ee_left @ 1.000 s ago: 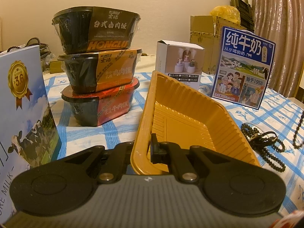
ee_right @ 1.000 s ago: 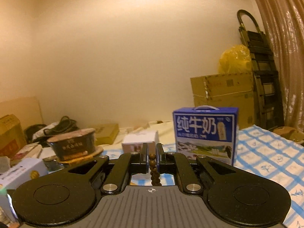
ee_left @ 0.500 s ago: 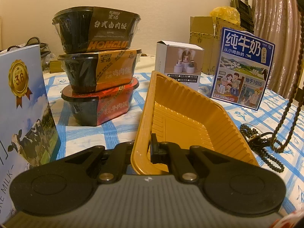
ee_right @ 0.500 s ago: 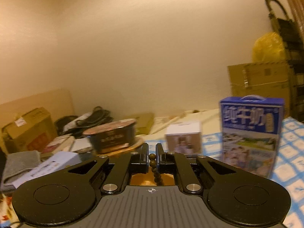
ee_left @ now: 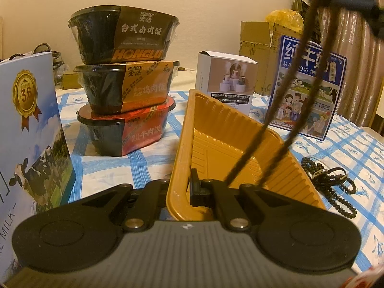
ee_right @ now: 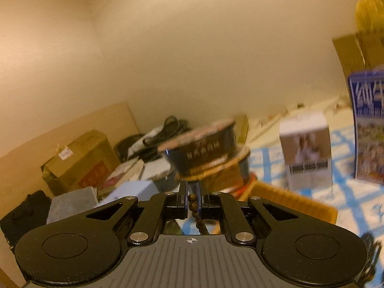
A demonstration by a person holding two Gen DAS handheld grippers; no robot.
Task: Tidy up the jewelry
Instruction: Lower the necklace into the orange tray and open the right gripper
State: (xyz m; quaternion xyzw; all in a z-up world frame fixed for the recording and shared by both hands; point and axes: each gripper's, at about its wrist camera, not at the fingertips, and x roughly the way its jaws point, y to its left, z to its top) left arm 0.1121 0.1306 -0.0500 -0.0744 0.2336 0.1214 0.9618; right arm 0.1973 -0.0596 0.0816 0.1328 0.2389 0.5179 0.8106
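A second ago the brown bead necklace was only a strand at the right edge of the left wrist view; now its long loop hangs straight down across that view, with its lower end dipping inside the gold plastic tray. The right gripper has swung in over the tray from the right, and its own view has blurred and slid toward the stacked rice bowls. Its jaws are nearly closed, pinching the strand a few beads below its top.

The left gripper has not shifted: it is clamped tight on the near-left wall of the tray, holding it steady on the blue-checked tablecloth.

By my reading, the carry is nearly done and the drop is close (the loop needs to sink lower so the beads pile inside and do not drape over the rim). A second heap of dark bead strands lies on the cloth just right of the tray, untouched, so at least one more pickup looks due
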